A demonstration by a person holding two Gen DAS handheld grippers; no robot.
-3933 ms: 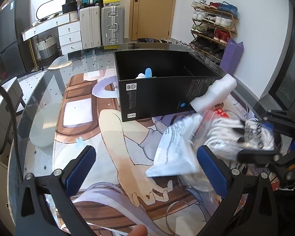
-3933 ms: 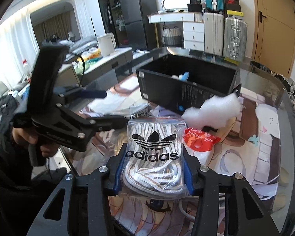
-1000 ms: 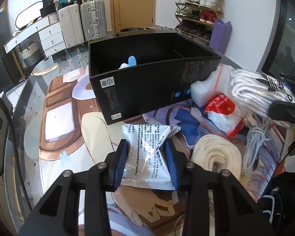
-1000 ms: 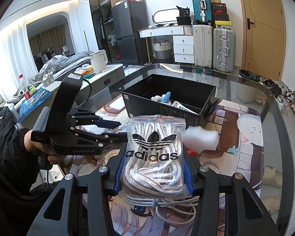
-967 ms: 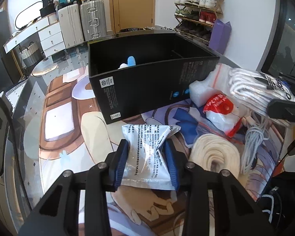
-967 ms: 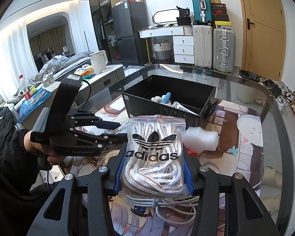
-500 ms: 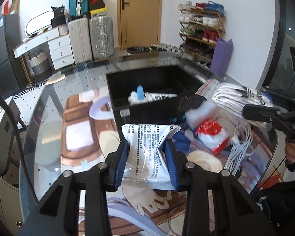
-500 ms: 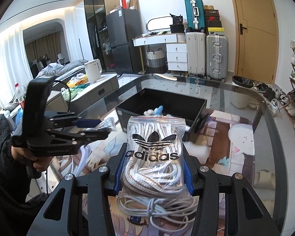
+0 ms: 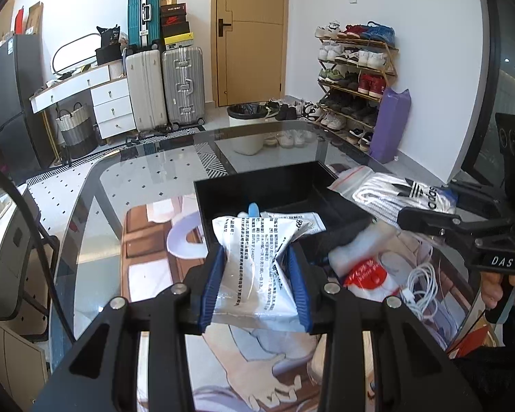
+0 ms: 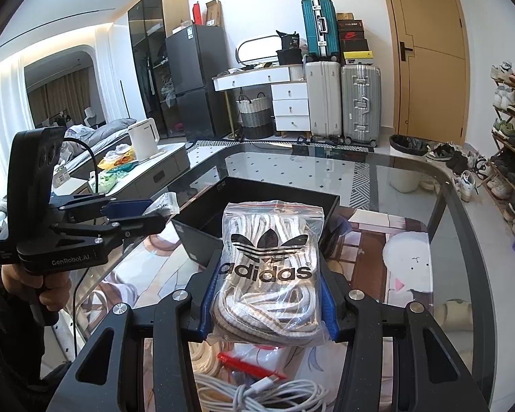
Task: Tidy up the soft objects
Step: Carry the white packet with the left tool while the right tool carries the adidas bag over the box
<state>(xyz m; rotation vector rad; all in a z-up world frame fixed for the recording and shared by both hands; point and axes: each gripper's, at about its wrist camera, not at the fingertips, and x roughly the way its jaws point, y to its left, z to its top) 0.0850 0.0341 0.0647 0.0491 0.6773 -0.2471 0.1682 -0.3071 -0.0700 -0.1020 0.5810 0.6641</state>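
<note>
The left gripper [image 9: 255, 285] pinches a white printed pouch [image 9: 257, 271] between its blue pads, raised over the near edge of the black box [image 9: 278, 185]; the right gripper [image 10: 266, 295] clamps a clear adidas bag [image 10: 269, 267] of laces, held just before the box's near wall

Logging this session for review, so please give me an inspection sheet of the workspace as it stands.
Surface: glass table over an illustrated mat.
Job's things: black box holds a blue-tipped soft item; white printed pouch; adidas zip bag of laces.
Clutter: red-and-white packet, white foam.
Grippers: left gripper shut on the pouch; right gripper shut on the bag.
Cables: white cable bundle on the table.
Surroundings: suitcases, shoe rack, door.
</note>
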